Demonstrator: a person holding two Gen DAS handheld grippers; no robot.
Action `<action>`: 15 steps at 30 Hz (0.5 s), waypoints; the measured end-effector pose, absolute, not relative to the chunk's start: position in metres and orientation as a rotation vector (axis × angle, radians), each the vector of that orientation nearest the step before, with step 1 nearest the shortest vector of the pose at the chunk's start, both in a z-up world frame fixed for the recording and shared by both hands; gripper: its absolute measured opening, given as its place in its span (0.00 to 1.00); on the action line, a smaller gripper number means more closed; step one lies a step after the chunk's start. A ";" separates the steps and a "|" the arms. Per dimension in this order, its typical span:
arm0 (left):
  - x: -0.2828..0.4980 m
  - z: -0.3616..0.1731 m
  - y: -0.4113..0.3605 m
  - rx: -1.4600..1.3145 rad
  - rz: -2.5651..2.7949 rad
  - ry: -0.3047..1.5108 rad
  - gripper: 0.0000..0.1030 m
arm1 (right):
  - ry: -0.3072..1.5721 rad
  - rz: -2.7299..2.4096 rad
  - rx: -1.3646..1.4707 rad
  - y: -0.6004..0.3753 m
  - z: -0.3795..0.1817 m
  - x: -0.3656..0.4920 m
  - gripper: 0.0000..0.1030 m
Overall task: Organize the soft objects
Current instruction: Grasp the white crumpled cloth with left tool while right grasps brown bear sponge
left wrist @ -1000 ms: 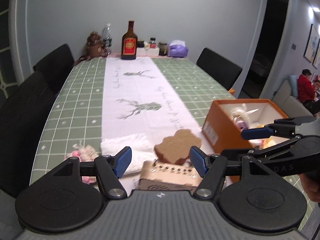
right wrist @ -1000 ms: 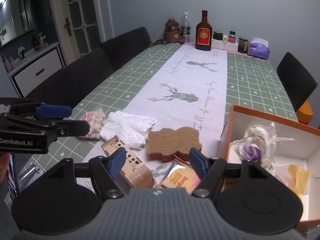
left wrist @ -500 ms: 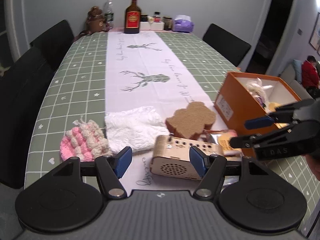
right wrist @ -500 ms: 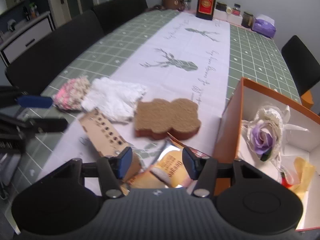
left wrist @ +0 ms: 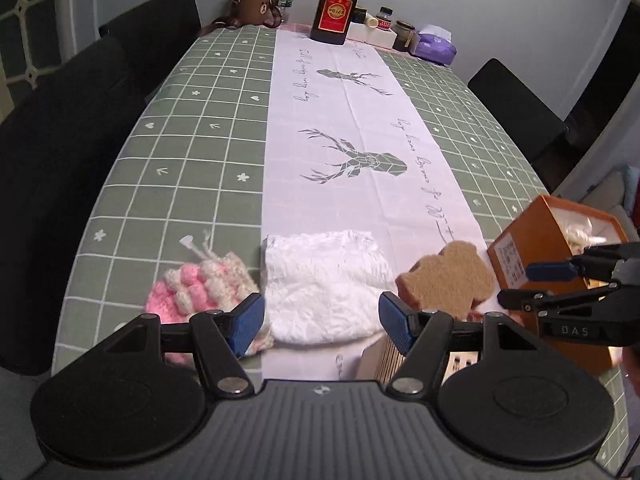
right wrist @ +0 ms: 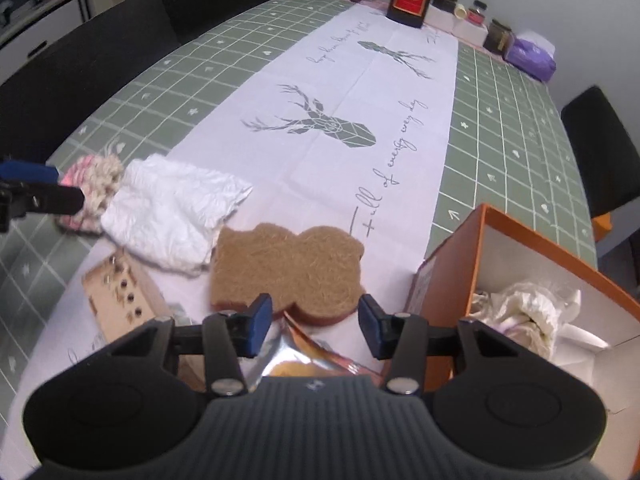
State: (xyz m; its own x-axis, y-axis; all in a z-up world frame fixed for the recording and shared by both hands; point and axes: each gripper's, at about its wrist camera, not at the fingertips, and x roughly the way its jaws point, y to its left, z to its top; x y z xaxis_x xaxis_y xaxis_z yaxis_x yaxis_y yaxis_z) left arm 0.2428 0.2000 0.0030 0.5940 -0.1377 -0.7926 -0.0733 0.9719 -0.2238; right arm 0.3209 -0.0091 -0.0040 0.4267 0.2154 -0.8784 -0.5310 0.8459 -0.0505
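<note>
A crumpled white cloth lies on the white runner, with a pink and cream knitted piece to its left and a brown bear-shaped sponge to its right. My left gripper is open and empty, just above the near edge of the white cloth. My right gripper is open and empty, over the near edge of the sponge. The cloth and knitted piece show at the left of the right wrist view.
An orange box holding a soft flower bundle stands to the right. A small cardboard device and a foil snack packet lie near the front edge. Bottles and jars stand at the far end. Black chairs line both sides.
Both grippers have moved forward and down toward the table. The left one swung left to the white cloth. The right one closed in on the sponge and its jaws narrowed a little.
</note>
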 end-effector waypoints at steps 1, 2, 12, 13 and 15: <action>0.248 0.002 0.198 -0.236 -0.038 0.937 0.75 | 1.048 0.476 -0.308 -0.008 -0.005 0.327 0.56; 0.254 -0.001 0.195 -0.220 -0.035 0.941 0.75 | 1.062 0.476 -0.280 -0.008 -0.005 0.333 0.62; 0.303 -0.047 0.173 -0.105 0.005 1.064 0.75 | 1.148 0.487 -0.258 0.011 -0.033 0.357 0.85; 0.305 -0.051 0.171 -0.090 0.000 1.077 0.75 | 1.153 0.491 -0.265 0.013 -0.036 0.357 0.87; 0.308 -0.057 0.166 -0.057 -0.001 1.088 0.75 | 1.168 0.492 -0.277 0.015 -0.042 0.359 0.87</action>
State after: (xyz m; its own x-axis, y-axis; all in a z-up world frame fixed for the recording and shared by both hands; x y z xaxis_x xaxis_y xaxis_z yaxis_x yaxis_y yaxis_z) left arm 0.3076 0.1656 -0.0568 0.4643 -0.0288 -0.8852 -0.0272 0.9985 -0.0468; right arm 0.3587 0.0152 -0.0422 0.3034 0.2244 -0.9261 -0.5054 0.8618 0.0432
